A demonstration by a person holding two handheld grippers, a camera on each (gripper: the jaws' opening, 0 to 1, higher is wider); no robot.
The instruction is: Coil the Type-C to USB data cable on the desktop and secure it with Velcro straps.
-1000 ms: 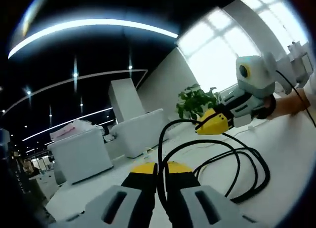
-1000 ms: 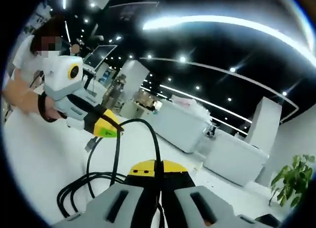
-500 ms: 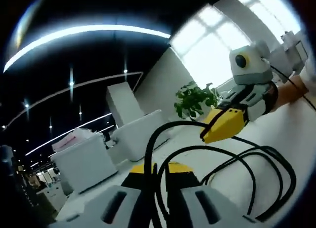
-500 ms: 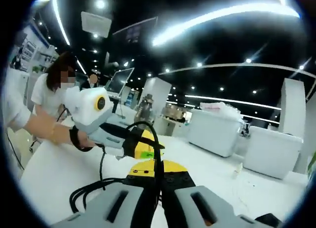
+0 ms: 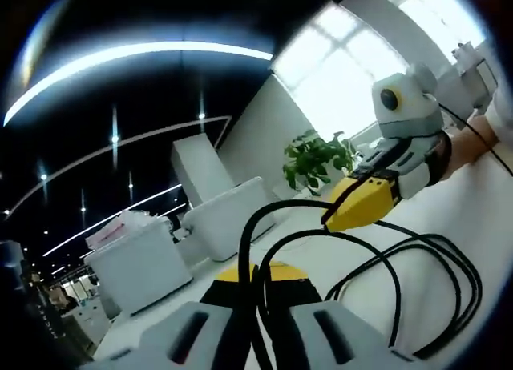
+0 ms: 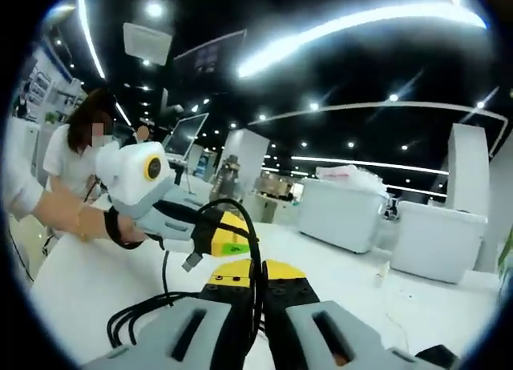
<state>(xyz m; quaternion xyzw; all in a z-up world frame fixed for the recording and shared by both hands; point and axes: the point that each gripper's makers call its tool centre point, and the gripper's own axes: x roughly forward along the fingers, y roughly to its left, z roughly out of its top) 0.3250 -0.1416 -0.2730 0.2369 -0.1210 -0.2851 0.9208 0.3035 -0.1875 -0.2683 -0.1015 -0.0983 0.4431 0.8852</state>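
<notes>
A black data cable (image 5: pixel 393 274) lies in loose loops on the white desktop (image 5: pixel 473 218), and one strand arches up between the two grippers. My left gripper (image 5: pixel 256 272) is shut on that strand at the bottom of the left gripper view. My right gripper (image 5: pixel 333 218) enters from the right, its yellow jaws closed on the same arch. In the right gripper view, my right gripper (image 6: pixel 256 267) grips the cable (image 6: pixel 136 314), and my left gripper (image 6: pixel 240 234) sits just beyond it, close by. A silver plug (image 6: pixel 191 262) hangs under the left gripper.
White counters (image 5: pixel 136 258) stand beyond the desk, and a potted plant (image 5: pixel 317 162) sits by the bright window. A person (image 6: pixel 76 146) stands behind the desk, far left. A hand (image 6: pixel 72 222) holds the left gripper. More white counters (image 6: pixel 345 218) stand at the back.
The two grippers have drawn closer together over the last second, shortening the cable arch between them. Both stay closed on the cable. Both views have tilted.
</notes>
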